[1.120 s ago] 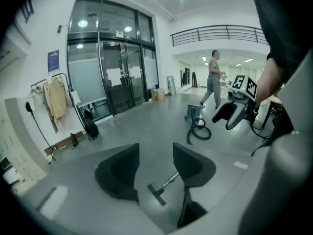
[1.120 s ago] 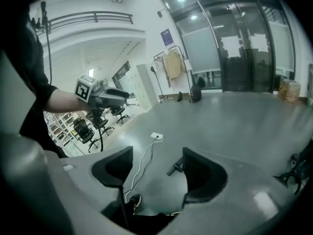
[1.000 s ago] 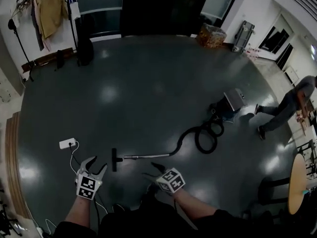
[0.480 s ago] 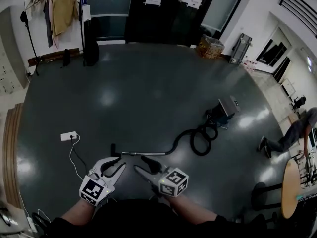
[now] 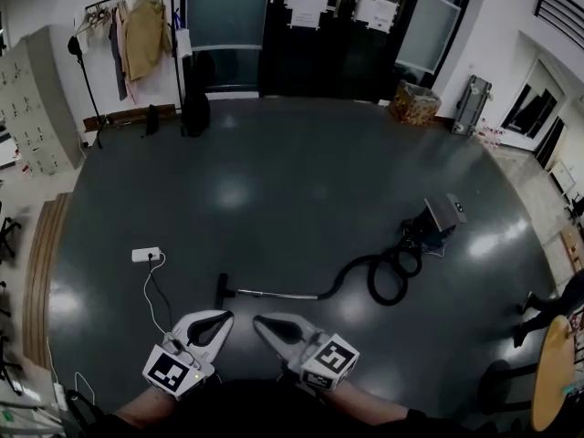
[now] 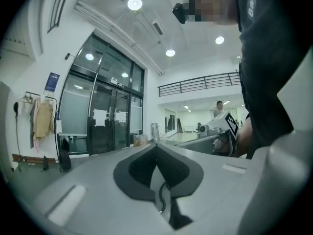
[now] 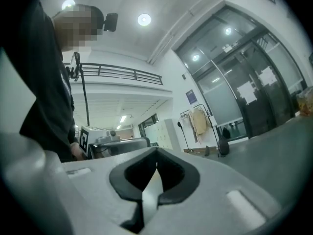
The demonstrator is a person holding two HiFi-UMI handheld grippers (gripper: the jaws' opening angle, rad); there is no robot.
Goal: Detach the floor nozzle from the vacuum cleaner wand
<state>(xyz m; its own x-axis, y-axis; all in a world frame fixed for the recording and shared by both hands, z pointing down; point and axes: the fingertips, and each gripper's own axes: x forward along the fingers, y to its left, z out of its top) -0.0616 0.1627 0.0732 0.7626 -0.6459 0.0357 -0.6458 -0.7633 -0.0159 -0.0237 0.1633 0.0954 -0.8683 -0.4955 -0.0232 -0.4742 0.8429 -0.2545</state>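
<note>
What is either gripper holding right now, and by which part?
Nothing. Both the left gripper and right gripper have just closed on empty air; the floor nozzle and wand lie untouched on the floor.

Near, the left tool (image 5: 226,317) and right tool (image 5: 257,318) have just closed, empty; just beyond them the floor nozzle (image 5: 220,290) and wand (image 5: 274,294) lie joined on the floor (image 5: 274,190).

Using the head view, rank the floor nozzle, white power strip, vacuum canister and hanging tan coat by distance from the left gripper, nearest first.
From the left gripper:
1. Floor nozzle, on the floor just ahead.
2. White power strip, ahead to the left.
3. Vacuum canister, far off to the right.
4. Tan coat, by the back wall, left.
</note>
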